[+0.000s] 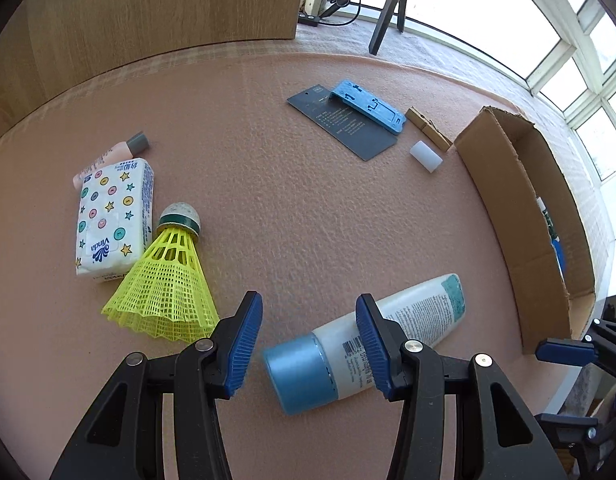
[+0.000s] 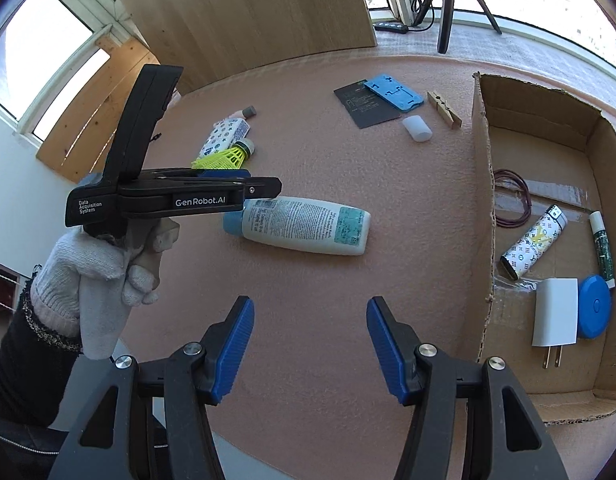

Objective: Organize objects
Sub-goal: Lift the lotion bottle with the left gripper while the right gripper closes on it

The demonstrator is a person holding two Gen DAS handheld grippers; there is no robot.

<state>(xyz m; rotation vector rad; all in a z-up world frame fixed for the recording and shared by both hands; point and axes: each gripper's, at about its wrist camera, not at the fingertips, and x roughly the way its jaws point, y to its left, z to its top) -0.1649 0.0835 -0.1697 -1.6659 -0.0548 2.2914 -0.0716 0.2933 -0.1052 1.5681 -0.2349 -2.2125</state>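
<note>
My left gripper (image 1: 308,344) is released, its jaws around the bottle (image 1: 364,344) near the cap, I think not touching. My right gripper (image 2: 310,348) waits released beside the cardboard box (image 2: 482,216).

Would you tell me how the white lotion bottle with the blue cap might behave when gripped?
The white plastic lotion bottle with a blue cap lies on its side, so a push could roll it. Its smooth, rounded body may slip; the open left tongs straddle its cap end.

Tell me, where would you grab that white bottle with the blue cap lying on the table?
Probably across the white body just behind the blue cap, coming down from above. The bottle lies flat on its side, so its two long sides are free for the fingers. The open left gripper already sits over that end, one finger on each side.
</note>
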